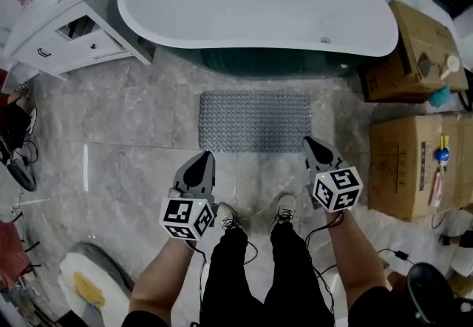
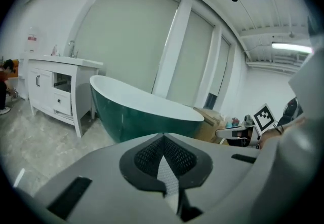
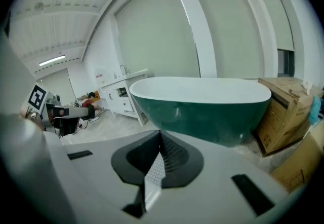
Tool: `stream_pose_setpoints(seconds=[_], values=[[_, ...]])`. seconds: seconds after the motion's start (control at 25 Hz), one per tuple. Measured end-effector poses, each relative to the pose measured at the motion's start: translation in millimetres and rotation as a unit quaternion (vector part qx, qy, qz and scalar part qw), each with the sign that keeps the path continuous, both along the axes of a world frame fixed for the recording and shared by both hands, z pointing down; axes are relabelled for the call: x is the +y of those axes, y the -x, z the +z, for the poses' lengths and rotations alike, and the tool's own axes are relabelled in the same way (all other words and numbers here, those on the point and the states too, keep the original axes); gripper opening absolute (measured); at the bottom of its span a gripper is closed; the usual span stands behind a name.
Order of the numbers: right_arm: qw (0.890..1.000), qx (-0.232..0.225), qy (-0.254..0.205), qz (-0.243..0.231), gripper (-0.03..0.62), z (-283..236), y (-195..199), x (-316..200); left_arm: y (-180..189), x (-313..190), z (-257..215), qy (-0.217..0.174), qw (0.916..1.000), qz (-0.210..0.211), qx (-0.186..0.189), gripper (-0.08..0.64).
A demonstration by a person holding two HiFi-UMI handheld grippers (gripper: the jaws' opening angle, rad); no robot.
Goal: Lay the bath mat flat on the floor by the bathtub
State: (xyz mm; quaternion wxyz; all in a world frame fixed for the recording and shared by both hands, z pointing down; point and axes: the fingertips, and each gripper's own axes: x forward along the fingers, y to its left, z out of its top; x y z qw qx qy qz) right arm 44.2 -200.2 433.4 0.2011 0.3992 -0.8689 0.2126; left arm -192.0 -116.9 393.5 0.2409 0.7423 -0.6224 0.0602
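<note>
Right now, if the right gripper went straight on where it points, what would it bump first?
Probably the dark green side of the white-rimmed oval bathtub. The right gripper aims there, past the grey textured bath mat, though depth is unclear.

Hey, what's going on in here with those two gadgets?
A person stands in a bathroom with a two-jaw gripper in each hand. The grey bath mat lies flat on the floor beside the green bathtub. The left gripper and right gripper are both shut and empty, touching nothing. Laying it out looks finished.
</note>
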Motion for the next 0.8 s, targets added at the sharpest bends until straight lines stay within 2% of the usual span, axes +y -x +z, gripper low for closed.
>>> stream_pose_setpoints(seconds=[0.12, 0.36, 0.56, 0.8], values=[[1.0, -0.004, -0.008, 0.002, 0.017, -58, 3, 15, -10, 12, -57, -0.006, 0.9999, 0.002, 0.009, 0.017], [0.999, -0.018, -0.03, 0.015, 0.017, -164, -9, 41, -30, 29, -157, -0.027, 0.9993, 0.023, -0.01, 0.017], [0.998, -0.032, -0.053, 0.023, 0.017, -237, -19, 59, -43, 44, -222, -0.047, 0.9981, 0.037, -0.012, 0.017], [0.995, -0.043, -0.084, 0.022, 0.017, -309, -19, 92, -49, 70, -280, -0.066, 0.9963, 0.055, -0.002, 0.017]])
